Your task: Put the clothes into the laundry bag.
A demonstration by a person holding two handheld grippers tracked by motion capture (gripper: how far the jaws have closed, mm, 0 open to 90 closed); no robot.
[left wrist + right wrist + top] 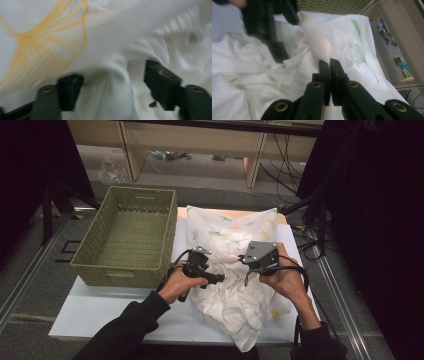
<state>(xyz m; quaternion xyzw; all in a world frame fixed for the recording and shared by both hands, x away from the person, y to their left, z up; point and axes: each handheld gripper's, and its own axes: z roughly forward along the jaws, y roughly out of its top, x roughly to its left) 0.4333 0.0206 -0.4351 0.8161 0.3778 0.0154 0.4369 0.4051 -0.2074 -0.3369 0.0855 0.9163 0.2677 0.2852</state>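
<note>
basket [127, 237] left of cloth [235, 285] | both on table [95, 312]

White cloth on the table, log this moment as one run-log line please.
white cloth: crumpled on table | right gripper: shut on a fold | left gripper: open, cloth between its jaws, unpinched | green basket: beside cloth

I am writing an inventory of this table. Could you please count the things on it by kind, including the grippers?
White leaf-print cloth: 1
Green woven basket: 1
Hand-held grippers: 2, the left gripper and the right gripper
Total: 4
</note>
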